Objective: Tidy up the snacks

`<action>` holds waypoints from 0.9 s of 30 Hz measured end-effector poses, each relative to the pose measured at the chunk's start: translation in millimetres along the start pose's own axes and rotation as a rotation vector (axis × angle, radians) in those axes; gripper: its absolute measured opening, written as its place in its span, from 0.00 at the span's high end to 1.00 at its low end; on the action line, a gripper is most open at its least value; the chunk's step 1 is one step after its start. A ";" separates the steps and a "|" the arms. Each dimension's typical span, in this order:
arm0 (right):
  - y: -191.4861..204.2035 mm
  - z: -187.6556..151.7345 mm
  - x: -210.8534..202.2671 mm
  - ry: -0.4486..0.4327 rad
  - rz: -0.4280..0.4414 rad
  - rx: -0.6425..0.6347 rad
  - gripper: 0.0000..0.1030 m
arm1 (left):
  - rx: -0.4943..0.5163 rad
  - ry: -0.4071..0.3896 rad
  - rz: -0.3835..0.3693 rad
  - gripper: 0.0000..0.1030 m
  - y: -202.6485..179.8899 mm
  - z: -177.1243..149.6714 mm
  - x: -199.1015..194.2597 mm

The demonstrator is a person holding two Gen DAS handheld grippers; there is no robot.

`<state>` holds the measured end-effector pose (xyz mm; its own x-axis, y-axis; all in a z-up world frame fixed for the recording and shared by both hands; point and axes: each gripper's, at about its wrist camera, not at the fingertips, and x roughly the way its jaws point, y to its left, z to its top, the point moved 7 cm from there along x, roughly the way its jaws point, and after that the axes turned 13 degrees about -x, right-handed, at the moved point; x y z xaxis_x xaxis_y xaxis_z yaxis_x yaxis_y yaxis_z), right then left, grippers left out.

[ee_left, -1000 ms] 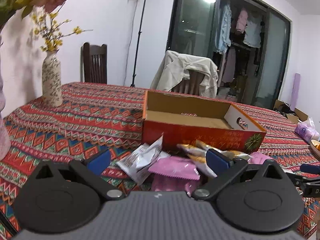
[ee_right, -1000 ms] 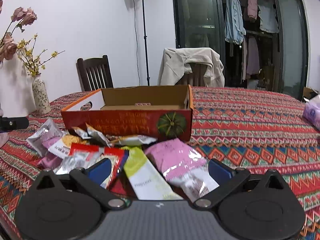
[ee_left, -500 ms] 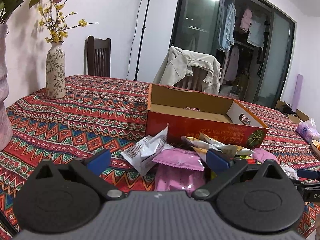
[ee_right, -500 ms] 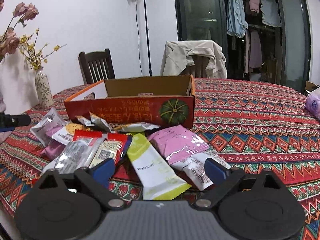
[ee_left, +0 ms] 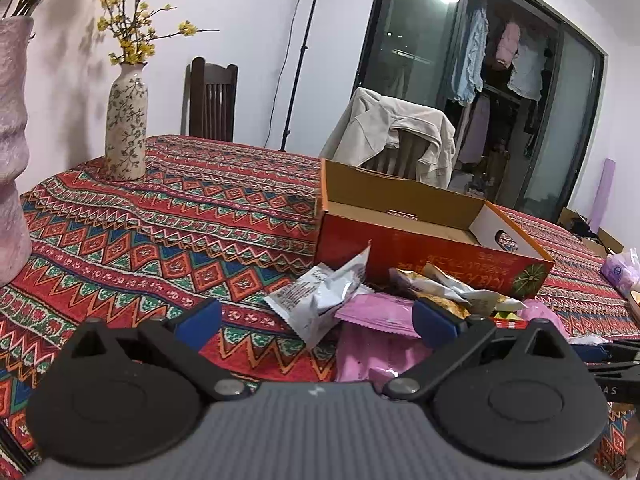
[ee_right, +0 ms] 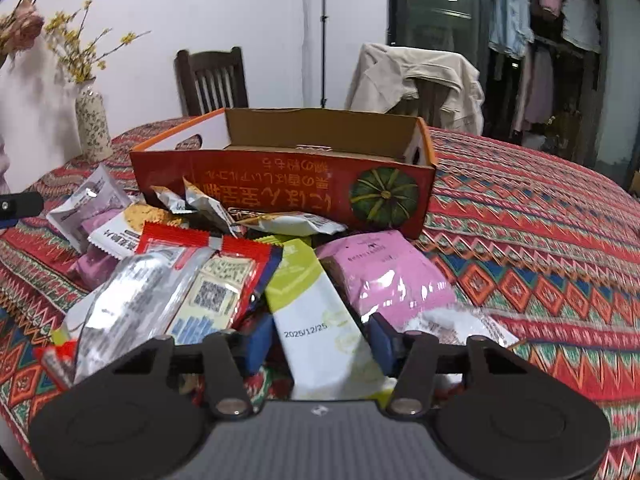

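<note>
Snack packets, foil and plastic, lie heaped on the patterned tabletop [ee_right: 540,240] against the open red cardboard box [ee_right: 280,184]. My right hand-held gripper [ee_right: 318,344] straddles the green-and-white sachet [ee_right: 316,320], half closed, not clamped. Left hand-held gripper [ee_left: 316,320] wide open, empty.

I see a surface cloth [ee_right: 520,240] banded in red, orange, green and blue zigzags and diamonds, under an open red-orange cardboard box [ee_right: 280,184] printed with a green pumpkin and yellow lettering. In front lie a lime-green-and-white packet [ee_right: 316,312], a glossy pink packet [ee_right: 384,272] and a red-edged silver packet [ee_right: 168,272]; my black tools carry blue pads [ee_left: 432,318].
</note>
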<state>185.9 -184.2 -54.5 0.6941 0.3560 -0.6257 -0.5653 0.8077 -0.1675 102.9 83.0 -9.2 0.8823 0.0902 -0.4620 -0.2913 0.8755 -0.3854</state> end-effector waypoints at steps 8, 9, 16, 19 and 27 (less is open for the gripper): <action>14.8 7.4 18.5 0.028 0.033 -0.041 0.53 | -0.004 -0.008 0.011 0.00 3.9 1.7 -2.9; 15.7 7.7 18.5 0.025 0.036 -0.044 0.60 | -0.003 -0.009 0.013 0.00 4.1 1.7 -2.8; 12.2 1.7 -2.6 -0.029 0.009 0.002 0.64 | 0.007 -0.020 0.030 0.00 3.9 6.0 -1.2; 3.5 4.2 -15.3 -0.070 0.000 0.041 0.65 | 0.015 -0.017 0.034 0.00 2.4 8.9 3.7; -6.9 22.3 -33.1 -0.157 -0.033 0.088 0.65 | 0.061 0.015 0.023 0.00 -13.6 19.2 29.9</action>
<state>176.8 -191.1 -15.7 0.7768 0.3918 -0.4930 -0.5045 0.8557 -0.1149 140.3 82.9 -2.4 0.8695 0.1041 -0.4828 -0.2883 0.9006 -0.3251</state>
